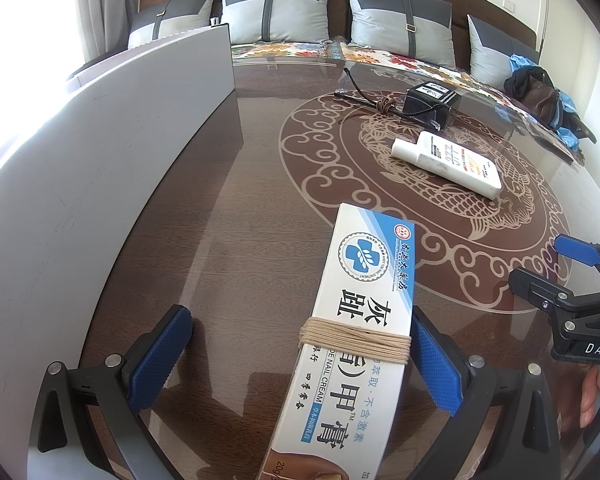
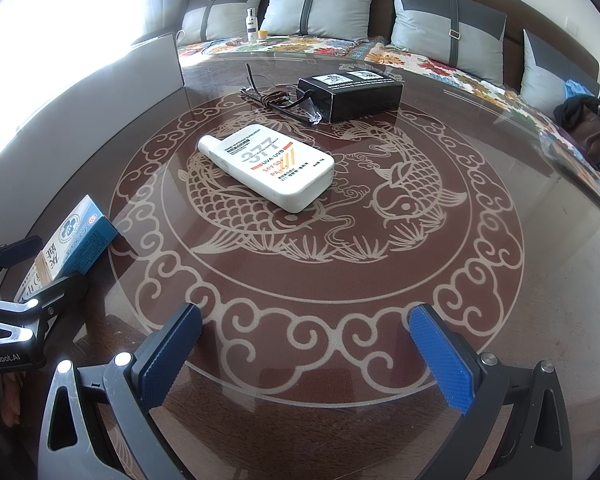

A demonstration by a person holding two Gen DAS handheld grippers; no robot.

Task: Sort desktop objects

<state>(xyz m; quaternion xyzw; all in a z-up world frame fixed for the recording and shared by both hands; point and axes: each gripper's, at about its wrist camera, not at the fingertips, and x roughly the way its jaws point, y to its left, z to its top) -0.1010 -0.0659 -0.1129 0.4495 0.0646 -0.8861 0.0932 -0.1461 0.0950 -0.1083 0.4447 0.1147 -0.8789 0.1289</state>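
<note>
We held two grippers over a round glass-topped table (image 2: 500, 240) patterned with fish. Our left gripper (image 1: 300, 344) had its fingers apart, with one cream box (image 1: 360, 320) lying between them; the box (wrapped in a band of pale string) sat just beside the right finger (image 1: 436, 360) and apart from the left one, and we could not tell whether it touched. Our right gripper (image 2: 304, 344) hovered with its fingers wide apart and only bare table between them.

Ahead, near the table's middle, lay one white sunscreen bottle (image 2: 268, 164) on its side. Behind it stood one black box (image 2: 352, 94), with one pair of glasses (image 2: 280, 100) and a brown cord just beside it, a lens resting against the box.

To the left, a grey panel (image 1: 100, 160) rose along the table's edge, close to the cream box. The near right part of the table lay open. Beyond the far edge ran a sofa with four cushions (image 2: 320, 4), a small bottle (image 2: 252, 24) and a dark bag (image 2: 588, 128).
</note>
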